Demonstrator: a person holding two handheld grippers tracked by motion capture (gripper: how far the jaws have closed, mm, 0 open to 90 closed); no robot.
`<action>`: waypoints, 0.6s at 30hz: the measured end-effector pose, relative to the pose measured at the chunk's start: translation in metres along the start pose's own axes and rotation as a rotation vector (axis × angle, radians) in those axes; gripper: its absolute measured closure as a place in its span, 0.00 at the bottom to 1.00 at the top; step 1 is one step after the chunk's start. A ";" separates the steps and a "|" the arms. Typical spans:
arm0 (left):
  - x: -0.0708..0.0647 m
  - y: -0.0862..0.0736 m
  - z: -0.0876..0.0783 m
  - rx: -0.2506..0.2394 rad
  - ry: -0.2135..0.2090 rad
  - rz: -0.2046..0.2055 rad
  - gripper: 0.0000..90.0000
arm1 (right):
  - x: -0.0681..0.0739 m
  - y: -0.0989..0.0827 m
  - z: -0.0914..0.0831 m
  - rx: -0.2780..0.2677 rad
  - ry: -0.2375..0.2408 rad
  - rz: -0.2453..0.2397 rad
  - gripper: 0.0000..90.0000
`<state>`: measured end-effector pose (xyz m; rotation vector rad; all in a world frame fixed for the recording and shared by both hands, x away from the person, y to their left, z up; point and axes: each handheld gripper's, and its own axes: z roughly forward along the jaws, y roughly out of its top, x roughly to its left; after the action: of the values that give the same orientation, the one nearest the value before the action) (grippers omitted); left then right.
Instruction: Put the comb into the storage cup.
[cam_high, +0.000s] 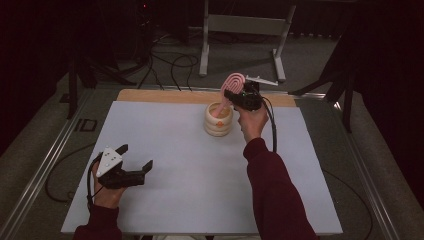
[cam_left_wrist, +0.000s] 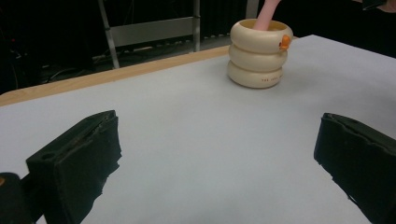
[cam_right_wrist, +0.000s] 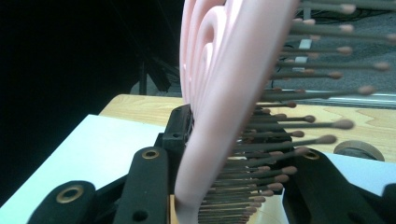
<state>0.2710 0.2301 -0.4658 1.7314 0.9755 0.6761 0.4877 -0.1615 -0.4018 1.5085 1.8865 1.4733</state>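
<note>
Right tool clamps pink hairbrush, handle down in ringed cream holder at 12 o'clock. Next: release, lift clear. Left tool wide, idle at 7 o'clock.

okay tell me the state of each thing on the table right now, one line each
Pink hairbrush: tilted, handle down in the holder, head clamped.
Cream ringed holder: upright on the white mat, brush handle inside.
Right tongs: shut on the brush head.
Left tongs: open, nothing between them, near the mat's front left.
</note>
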 end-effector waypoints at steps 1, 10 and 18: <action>0.000 0.000 0.000 0.000 0.000 0.000 0.01 | 0.000 -0.001 0.001 -0.002 -0.003 -0.003 0.70; 0.000 0.000 0.000 0.000 0.000 0.000 0.01 | 0.001 -0.004 0.002 0.007 -0.004 -0.009 0.70; 0.000 0.000 0.000 0.001 0.000 -0.001 0.01 | 0.001 -0.009 0.006 0.021 -0.010 -0.016 0.70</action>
<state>0.2711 0.2298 -0.4659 1.7320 0.9765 0.6751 0.4866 -0.1564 -0.4117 1.5036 1.9092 1.4408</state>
